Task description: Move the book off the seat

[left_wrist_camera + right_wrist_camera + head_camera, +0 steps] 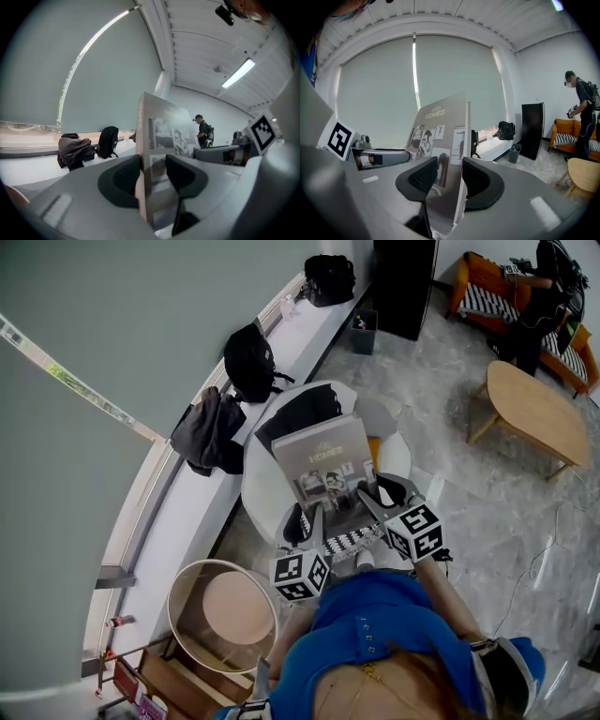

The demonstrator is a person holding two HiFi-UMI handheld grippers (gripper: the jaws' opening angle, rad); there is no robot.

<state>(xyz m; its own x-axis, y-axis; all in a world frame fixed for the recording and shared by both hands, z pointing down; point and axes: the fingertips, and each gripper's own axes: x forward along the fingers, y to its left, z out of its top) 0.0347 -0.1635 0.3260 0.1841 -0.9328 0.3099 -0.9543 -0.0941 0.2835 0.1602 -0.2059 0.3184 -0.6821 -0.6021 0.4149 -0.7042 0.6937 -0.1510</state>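
Plainly the largest thing is the long white counter (178,521) under the window, running from 7 o'clock up to 12 o'clock in the head view. A black backpack (251,360) and a dark jacket (206,432) lie on it. Just beside it, at the centre, stands the round white seat (255,491), with what looks like a dark cushion (300,413) at its back. A round side table (234,607) stands near the seat at 8 o'clock.

The book (325,470), a large grey hardback, is held over the seat with its cover turned up toward us. We cannot tell whether its far edge touches the dark cushion. The left gripper (307,521) has its fingers clamped on the near edge at the spine side. The right gripper (372,495) has its fingers clamped on the same edge at the page side. In each gripper view the book rises straight up between the fingers.

We judge the hold to be the weak point. All the book's weight hangs beyond two small grips on one edge, so it may sag or pivot and slide out. On the page side the fingers pinch the covers and loose leaves together, which could let the block slip or the cover splay. If our two hands move unevenly, the book will twist and one grip may let go. Swinging it toward 8 o'clock could also knock the side table.
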